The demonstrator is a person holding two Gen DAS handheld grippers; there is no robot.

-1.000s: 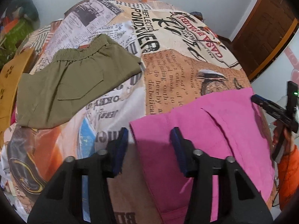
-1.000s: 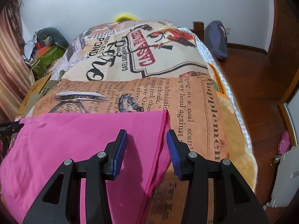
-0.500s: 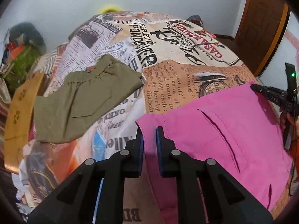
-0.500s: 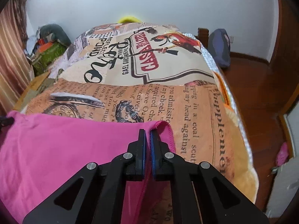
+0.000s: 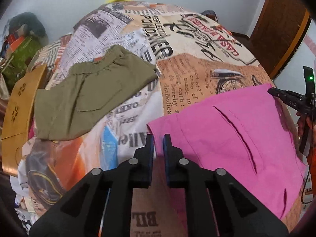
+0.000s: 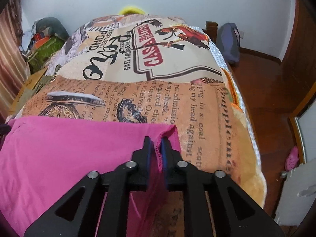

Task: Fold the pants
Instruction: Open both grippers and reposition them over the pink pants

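Note:
Pink pants [image 5: 227, 130] lie spread on a bed with a newspaper-print cover [image 5: 193, 75]. My left gripper [image 5: 158, 142] is shut on the pants' left corner edge. My right gripper [image 6: 156, 146] is shut on the pants' [image 6: 69, 148] right corner, where the hem bunches between the blue pads. The right gripper also shows in the left wrist view [image 5: 276, 93], at the far right corner of the pants. The fabric between the two grippers is held a little off the cover.
Folded olive shorts [image 5: 88, 96] lie on the bed to the left. A cardboard piece [image 5: 17, 106] stands at the bed's left side. A dark bag [image 6: 230, 41] sits on the wooden floor right of the bed. Clutter [image 6: 45, 43] is piled at the far left.
Both grippers were open around the pink pants' corners a second ago. They have closed on the fabric and lifted the corners slightly.

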